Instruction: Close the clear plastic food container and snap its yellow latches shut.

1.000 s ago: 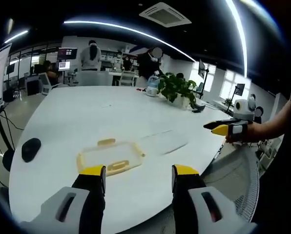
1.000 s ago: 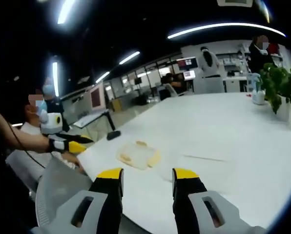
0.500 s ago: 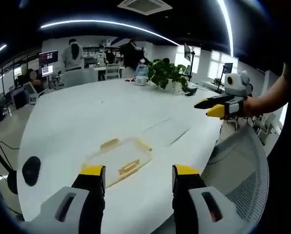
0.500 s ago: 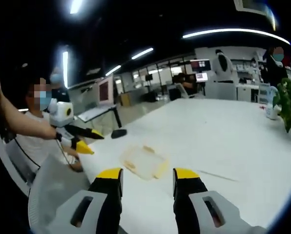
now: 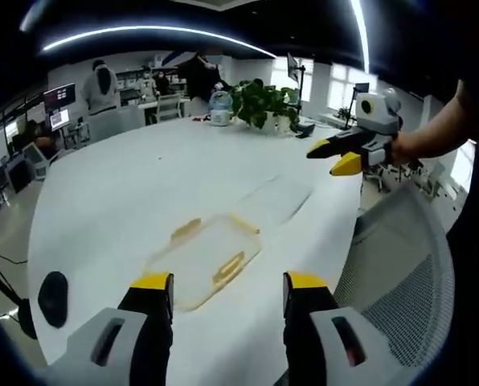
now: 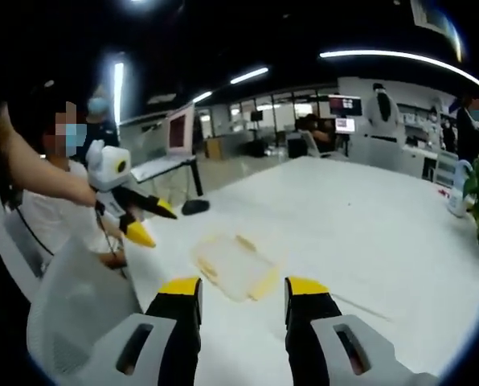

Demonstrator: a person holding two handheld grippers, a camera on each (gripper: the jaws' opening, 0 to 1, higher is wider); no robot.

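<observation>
In the left gripper view we see our left gripper (image 5: 227,299) at bottom centre, jaws apart and holding nothing, with the clear plastic food container (image 5: 201,259) on the white table (image 5: 143,185) just above them. Our right gripper (image 6: 243,299) is likewise parted and bare, with the container at frame centre there.
</observation>
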